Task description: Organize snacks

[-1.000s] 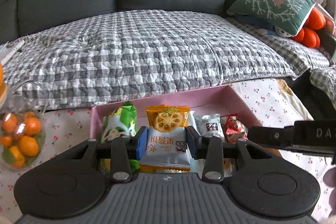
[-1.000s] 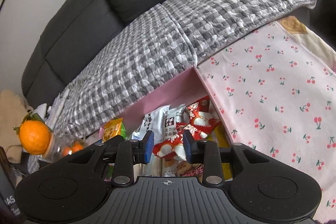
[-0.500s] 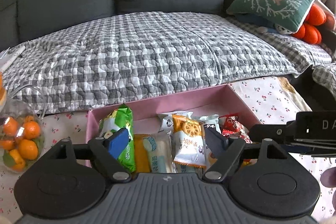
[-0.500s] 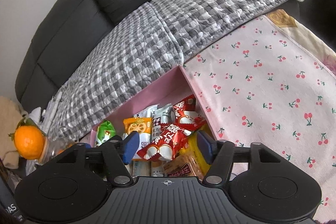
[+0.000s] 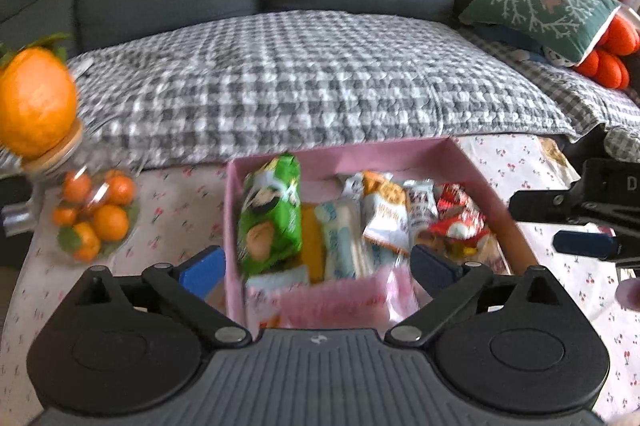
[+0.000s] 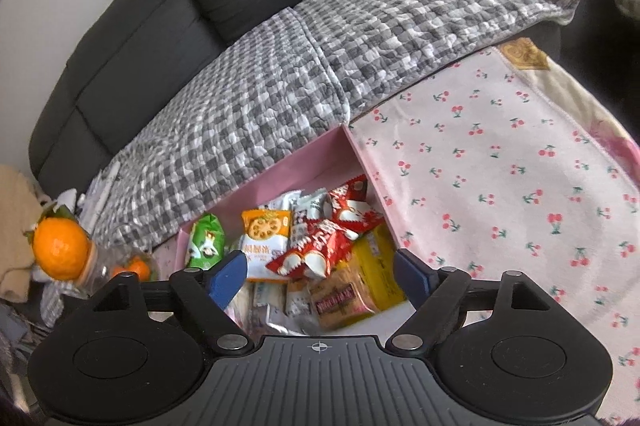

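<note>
Your left gripper (image 5: 316, 266) is opening wide over the pink box (image 5: 460, 150) with nothing in its grip; your right gripper (image 6: 320, 274) is opening too, also empty above the snacks. The box holds a green packet (image 5: 272, 218), an orange biscuit packet (image 6: 266, 226) and red wrappers (image 6: 316, 246); their print is too small to read. A glass jar (image 5: 90, 210) beside it holds small oranges.

- Left gripper (image 5: 318, 268): tilted downward, jaws opening, blue pads spread wide, nothing gripped between them.
- Right gripper (image 6: 320, 276): tilted downward, jaws opening, blue pads well apart, nothing clamped; one finger also visible at the right edge of the left wrist view.
</note>
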Available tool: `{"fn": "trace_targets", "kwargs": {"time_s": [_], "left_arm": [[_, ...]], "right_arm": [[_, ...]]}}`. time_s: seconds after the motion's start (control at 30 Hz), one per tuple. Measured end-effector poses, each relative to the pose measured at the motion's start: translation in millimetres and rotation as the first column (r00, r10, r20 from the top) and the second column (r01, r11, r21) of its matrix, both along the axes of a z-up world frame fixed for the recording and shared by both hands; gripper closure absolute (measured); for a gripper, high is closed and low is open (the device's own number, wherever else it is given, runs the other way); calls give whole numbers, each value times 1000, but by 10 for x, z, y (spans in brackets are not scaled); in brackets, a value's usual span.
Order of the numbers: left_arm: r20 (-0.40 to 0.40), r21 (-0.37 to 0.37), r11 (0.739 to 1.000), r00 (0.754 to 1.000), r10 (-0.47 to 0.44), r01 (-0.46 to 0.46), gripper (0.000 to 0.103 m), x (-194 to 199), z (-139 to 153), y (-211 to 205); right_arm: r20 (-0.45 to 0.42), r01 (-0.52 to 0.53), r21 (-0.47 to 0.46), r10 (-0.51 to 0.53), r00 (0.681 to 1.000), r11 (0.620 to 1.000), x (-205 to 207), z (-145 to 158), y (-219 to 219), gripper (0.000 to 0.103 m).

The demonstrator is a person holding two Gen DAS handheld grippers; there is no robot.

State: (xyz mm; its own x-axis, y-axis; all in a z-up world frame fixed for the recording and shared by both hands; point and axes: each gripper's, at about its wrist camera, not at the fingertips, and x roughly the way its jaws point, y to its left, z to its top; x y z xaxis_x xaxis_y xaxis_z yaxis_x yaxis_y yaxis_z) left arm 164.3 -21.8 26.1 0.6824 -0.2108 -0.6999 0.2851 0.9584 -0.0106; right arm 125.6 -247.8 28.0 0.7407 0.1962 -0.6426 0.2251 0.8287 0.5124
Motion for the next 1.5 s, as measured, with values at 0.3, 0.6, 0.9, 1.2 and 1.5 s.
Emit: {"fn": "trace_targets", "kwargs": {"time_s": [0.3, 0.6, 0.9, 1.2, 1.5], "left_arm": [[-53, 28, 992, 991, 127, -125, 1, -350, 46, 172], [-65, 61, 984, 983, 171, -167, 1, -732, 24, 214], [-90, 124, 980, 981, 170, -158, 0, -941, -55, 194], [-95, 105, 977, 976, 197, -187, 0, -997, -41, 249], [-110, 81, 980, 976, 189, -181, 0, -1027, -37, 243]], "right_arm": [[-46, -36, -135, 30, 998, 990, -343, 78, -5, 16], [-87, -112, -294, 90, 992, 949, -747, 84, 203, 16], [-85, -174, -428, 152, 985, 887, -1033, 42, 561, 13], [-97, -184, -439, 157, 983, 880, -1055, -4, 681, 11], [-96, -162, -422, 134, 986, 892, -1044, 1, 639, 11]]}}
